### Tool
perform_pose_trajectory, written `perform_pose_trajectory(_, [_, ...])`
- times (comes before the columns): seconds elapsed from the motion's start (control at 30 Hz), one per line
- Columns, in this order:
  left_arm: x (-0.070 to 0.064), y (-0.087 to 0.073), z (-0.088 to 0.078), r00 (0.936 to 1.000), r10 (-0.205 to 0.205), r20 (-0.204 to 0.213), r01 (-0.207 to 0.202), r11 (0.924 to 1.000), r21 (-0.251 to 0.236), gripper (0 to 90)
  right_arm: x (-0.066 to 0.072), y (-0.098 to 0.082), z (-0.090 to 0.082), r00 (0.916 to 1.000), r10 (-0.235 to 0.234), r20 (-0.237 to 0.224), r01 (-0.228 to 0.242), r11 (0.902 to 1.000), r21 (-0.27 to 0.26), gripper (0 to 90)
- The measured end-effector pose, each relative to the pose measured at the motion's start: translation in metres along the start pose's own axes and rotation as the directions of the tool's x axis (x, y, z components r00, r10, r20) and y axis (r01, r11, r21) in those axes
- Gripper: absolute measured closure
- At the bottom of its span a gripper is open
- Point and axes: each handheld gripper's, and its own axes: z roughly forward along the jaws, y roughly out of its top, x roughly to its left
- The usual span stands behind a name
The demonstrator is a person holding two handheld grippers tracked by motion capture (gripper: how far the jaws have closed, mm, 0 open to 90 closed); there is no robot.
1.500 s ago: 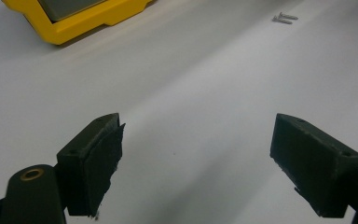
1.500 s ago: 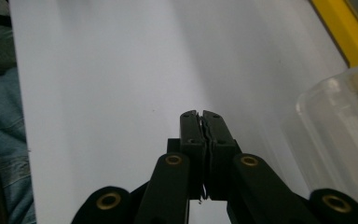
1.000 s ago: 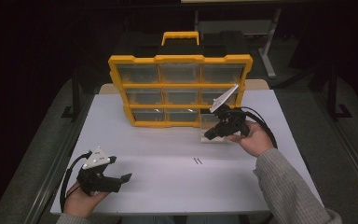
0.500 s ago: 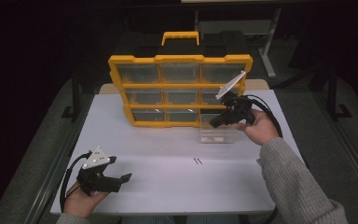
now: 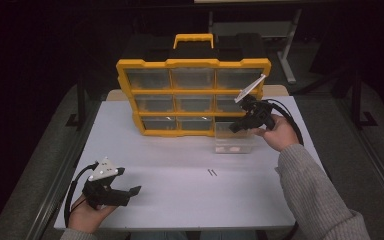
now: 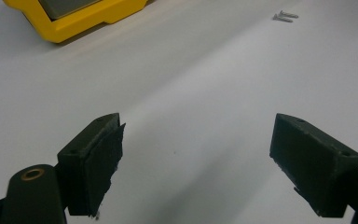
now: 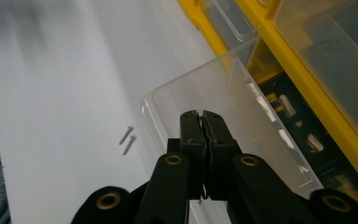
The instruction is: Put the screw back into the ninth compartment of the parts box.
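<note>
**Q:** Right gripper — how do its jaws stand, and where is it?

**A:** Pressed together with nothing between them, hovering above the clear plastic drawer. That drawer sits on the white table, just in front of the yellow nine-compartment organiser case, beside its empty lower right slot.

**Q:** And the left gripper?

**A:** Spread wide near the table's front left corner, well apart from the drawer. Two small metal screws lie on the table between the two grippers.
</note>
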Motion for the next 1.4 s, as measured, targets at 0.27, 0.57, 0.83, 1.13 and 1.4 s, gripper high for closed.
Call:
perform_pose_trajectory(0.27, [0.001,0.0,0.0,1.0,-0.004,0.001,0.004,1.0,0.0,16.4,-0.005,-0.007,0.012,1.0,0.008,0.003,-0.008,0.9998,0.02,86.6])
perform_pose_trajectory(0.57, [0.0,0.0,0.001,1.0,-0.002,0.0,0.002,1.0,0.001,16.4,-0.007,-0.009,0.014,0.9993,0.034,0.013,-0.034,0.9993,0.017,81.8])
perform_pose_trajectory(0.83, [0.0,0.0,0.001,1.0,-0.002,0.001,0.002,1.0,0.004,16.4,-0.001,-0.007,0.005,0.9996,0.027,-0.006,-0.028,0.9995,-0.016,78.5])
perform_pose_trajectory(1.13, [0.0,0.0,0.001,1.0,0.002,-0.003,-0.001,1.0,0.006,16.4,0.024,-0.002,-0.008,0.999,-0.027,-0.034,0.025,0.9976,-0.064,70.4])
perform_pose_trajectory(1.4, [0.0,0.0,0.0,1.0,0.006,-0.004,-0.006,1.0,0.002,16.4,0.051,-0.004,-0.003,0.9965,-0.067,-0.051,0.064,0.9956,-0.069,64.4])
